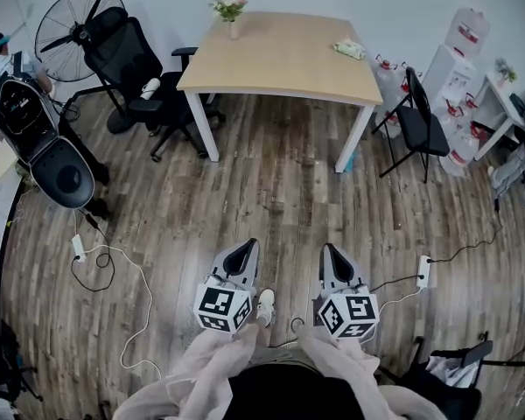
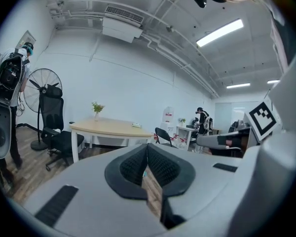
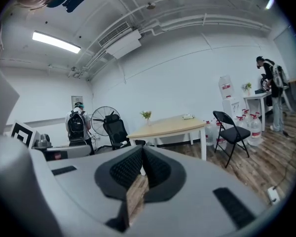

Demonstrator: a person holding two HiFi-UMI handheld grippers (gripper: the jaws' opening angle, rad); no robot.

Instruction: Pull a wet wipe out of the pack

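Currently left gripper and right gripper closed, empty; wipe pack, upper right, likely light, soft: pinch wipe at top opening.

A light wooden table stands by the white wall on a wood-plank floor. A small vase of flowers sits near the table's back edge. Left of the table is a black office chair, with a standing fan behind it. To the right are a black folding chair and several water bottles. A white power strip with a looping cable lies on the floor at the left.
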